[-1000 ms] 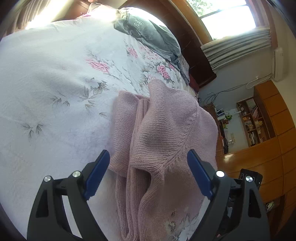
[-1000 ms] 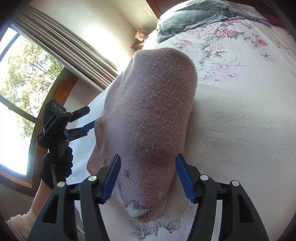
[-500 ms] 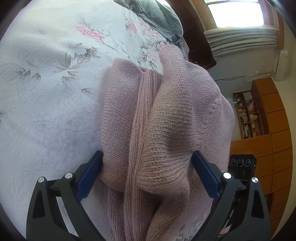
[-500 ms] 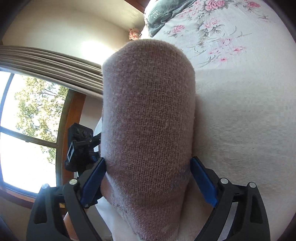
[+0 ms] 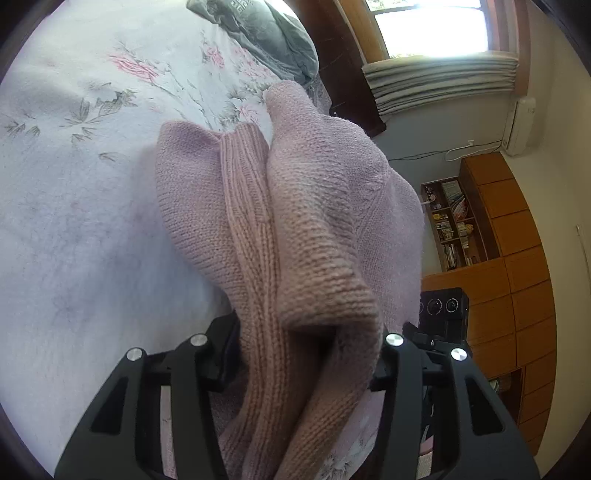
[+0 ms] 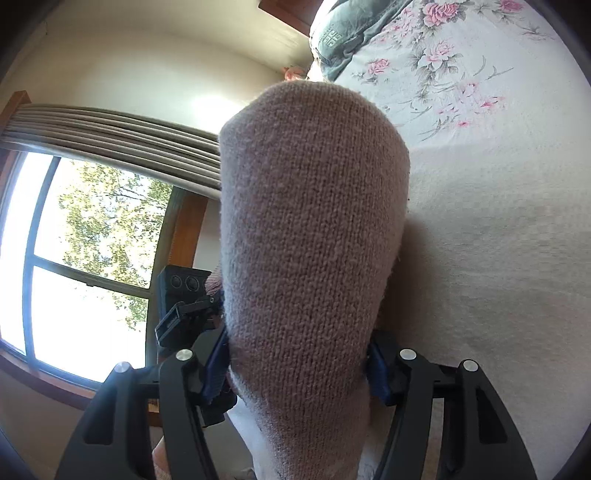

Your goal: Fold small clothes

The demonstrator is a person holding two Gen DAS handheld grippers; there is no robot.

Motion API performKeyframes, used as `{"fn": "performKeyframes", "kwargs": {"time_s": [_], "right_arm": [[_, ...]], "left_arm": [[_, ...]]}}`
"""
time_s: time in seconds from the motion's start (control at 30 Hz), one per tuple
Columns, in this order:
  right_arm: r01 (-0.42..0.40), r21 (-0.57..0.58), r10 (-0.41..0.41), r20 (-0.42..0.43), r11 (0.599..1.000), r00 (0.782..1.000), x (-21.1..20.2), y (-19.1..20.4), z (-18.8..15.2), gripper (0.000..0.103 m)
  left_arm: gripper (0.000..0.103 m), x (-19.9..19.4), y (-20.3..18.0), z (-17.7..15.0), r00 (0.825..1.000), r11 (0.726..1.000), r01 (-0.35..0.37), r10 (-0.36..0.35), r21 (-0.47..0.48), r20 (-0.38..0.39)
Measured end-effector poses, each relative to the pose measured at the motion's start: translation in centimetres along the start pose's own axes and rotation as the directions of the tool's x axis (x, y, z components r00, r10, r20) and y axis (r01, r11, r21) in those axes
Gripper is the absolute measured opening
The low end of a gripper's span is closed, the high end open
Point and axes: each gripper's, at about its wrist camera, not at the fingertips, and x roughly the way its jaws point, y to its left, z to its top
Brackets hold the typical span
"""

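Knitwear now fills the space between the fingers of both tools: a second ago each pair stood wide with blue pads showing either side of the pink sweater (image 5: 295, 221), and now both have drawn in onto it. The left hand-held gripper (image 5: 308, 347) is closed narrow on a bunched edge, where a ribbed band and a thick rolled fold of the knit are pinched together. The right hand-held gripper (image 6: 297, 363) is likewise clamped on a rounded, doubled-over part of the same garment, whose bulk hides most of that view.

In the left view the sweater rises from the grip and drapes away over the floral bedspread (image 5: 85, 192), so it looks partly lifted, though how much still rests on the bed cannot be told. A grey garment (image 5: 258, 33) lies well apart near the head of the bed.

For the task, this reads as the grasp step just completed: two points of the sweater are secured, and the fold itself is not yet made. The thick, soft knit could slip or drag extra layers along, so the carry-over probably calls for even tension between both sides.
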Motion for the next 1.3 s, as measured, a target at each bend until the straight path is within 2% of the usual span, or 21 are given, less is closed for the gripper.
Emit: {"fn": "performKeyframes", "kwargs": {"time_s": [0.1, 0.23, 0.3, 0.37, 0.43, 0.53, 0.57, 0.63, 0.67, 0.73, 0.8, 0.87, 0.93, 1.0, 1.07, 1.1, 1.17, 1.23, 1.3], "right_arm": [[-0.006, -0.027, 0.007, 0.012, 1.000, 1.000, -4.6, 0.5, -0.8, 0.062], [0.011, -0.051, -0.010, 0.021, 0.999, 1.000, -11.7, 0.4, -2.2, 0.062], [0.024, -0.039, -0.023, 0.030, 0.999, 0.999, -14.8, -0.7, -2.9, 0.062], [0.053, -0.025, -0.051, 0.048, 0.998, 0.997, -17.1, -2.3, -3.1, 0.062], [0.078, 0.020, -0.079, 0.065, 0.997, 0.995, -18.6, -4.6, -3.3, 0.063], [0.155, 0.088, -0.159, 0.045, 0.984, 0.986, -18.4, -9.2, -3.5, 0.065], [0.136, 0.106, -0.141, 0.046, 0.985, 0.989, -18.2, -10.5, -3.8, 0.067], [0.049, 0.129, -0.059, 0.073, 0.990, 0.996, -18.3, -12.1, -4.1, 0.070], [0.039, 0.119, -0.049, 0.084, 0.992, 0.995, -18.4, -12.0, -4.3, 0.072], [0.062, 0.088, -0.070, 0.091, 0.994, 0.993, -18.9, -11.5, -4.7, 0.074], [0.108, 0.047, -0.112, 0.095, 0.993, 0.989, -19.9, -10.5, -5.5, 0.077], [0.123, 0.016, -0.124, 0.092, 0.992, 0.988, -21.1, -9.8, -7.0, 0.080], [0.109, -0.005, -0.109, 0.084, 0.994, 0.991, -22.3, -9.6, -8.9, 0.080], [0.104, -0.017, -0.103, 0.069, 0.994, 0.992, -22.9, -9.6, -10.7, 0.079], [0.086, -0.018, -0.085, 0.052, 0.996, 0.995, -23.0, -9.8, -12.1, 0.068], [0.082, -0.017, -0.081, 0.044, 0.996, 0.996, -22.9, -9.9, -12.6, 0.065], [0.116, -0.031, -0.115, 0.032, 0.993, 0.993, -22.4, -9.9, -13.3, 0.054], [0.150, -0.024, -0.149, 0.010, 0.988, 0.989, -21.7, -10.3, -13.8, 0.045], [0.194, -0.024, -0.194, -0.008, 0.981, 0.981, -21.2, -10.6, -14.5, 0.045]], "left_arm": [[0.048, 1.2, -4.0, -1.9, 0.999, 0.999, 0.037, -0.036, 0.040, -0.020], [0.048, 4.7, -9.3, -5.6, 0.996, 0.994, 0.074, -0.071, 0.080, -0.050], [0.048, 7.0, -11.3, -7.6, 0.996, 0.992, 0.079, -0.074, 0.099, -0.055], [0.049, 9.5, -12.0, -9.1, 0.995, 0.993, 0.084, -0.079, 0.078, -0.063], [0.049, 12.3, -11.7, -10.3, 0.995, 0.997, 0.061, -0.056, 0.048, -0.088], [0.051, 15.7, -9.9, -12.0, 0.992, 0.998, -0.047, 0.053, 0.046, -0.118], [0.052, 16.2, -9.2, -12.4, 0.991, 0.997, -0.064, 0.069, 0.049, -0.111], [0.060, 16.1, -8.7, -13.0, 0.994, 0.996, -0.068, 0.073, 0.055, -0.081], [0.060, 15.7, -8.7, -13.2, 0.994, 0.996, -0.077, 0.080, 0.051, -0.072], [0.061, 14.9, -9.4, -13.5, 0.991, 0.991, -0.120, 0.123, 0.053, -0.061], [0.062, 13.3, -10.5, -13.6, 0.984, 0.980, -0.172, 0.176, 0.097, -0.039], [0.070, 11.5, -11.7, -14.4, 0.972, 0.963, -0.231, 0.236, 0.139, -0.021], [0.075, 10.0, -12.6, -15.9, 0.965, 0.956, -0.255, 0.260, 0.146, -0.018], [0.075, 9.2, -12.9, -17.6, 0.963, 0.956, -0.265, 0.270, 0.128, -0.021], [0.075, 9.3, -12.7, -19.6, 0.963, 0.959, -0.264, 0.269, 0.100, -0.036], [0.074, 9.5, -12.5, -20.3, 0.960, 0.958, -0.272, 0.276, 0.087, -0.040], [0.068, 10.2, -11.9, -21.2, 0.953, 0.952, -0.297, 0.300, 0.070, -0.046], [0.041, 10.8, -10.9, -21.5, 0.930, 0.932, -0.360, 0.362, 0.050, -0.055], [0.037, 10.8, -10.0, -21.2, 0.918, 0.919, -0.391, 0.393, 0.044, -0.051]]}}
